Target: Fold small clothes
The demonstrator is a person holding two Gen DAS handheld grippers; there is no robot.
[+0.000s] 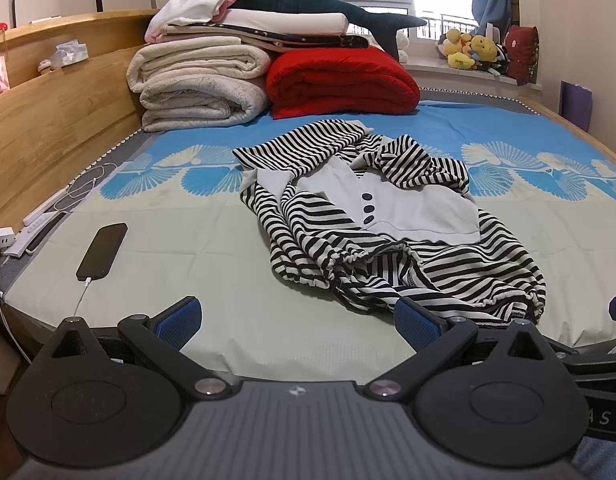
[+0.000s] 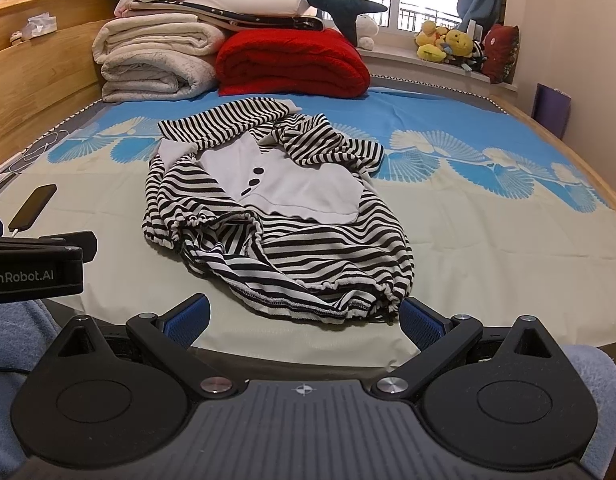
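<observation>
A small black-and-white striped garment (image 1: 391,220) (image 2: 276,208) with a white front panel and dark buttons lies crumpled on the bed sheet (image 1: 228,248). My left gripper (image 1: 298,320) is open at the near edge of the bed, its right pad (image 1: 411,320) close to the garment's gathered hem, nothing between the fingers. My right gripper (image 2: 304,318) is open too, just short of the hem, its right pad (image 2: 421,322) beside the elastic corner. The left gripper's body shows at the left edge of the right wrist view.
A phone (image 1: 102,250) on a charging cable lies on the sheet to the left. Folded blankets (image 1: 200,80), a red quilt (image 1: 343,80) and a plush shark (image 1: 327,8) are stacked at the far end. A wooden headboard (image 1: 48,128) runs along the left; plush toys (image 1: 471,48) sit on the windowsill.
</observation>
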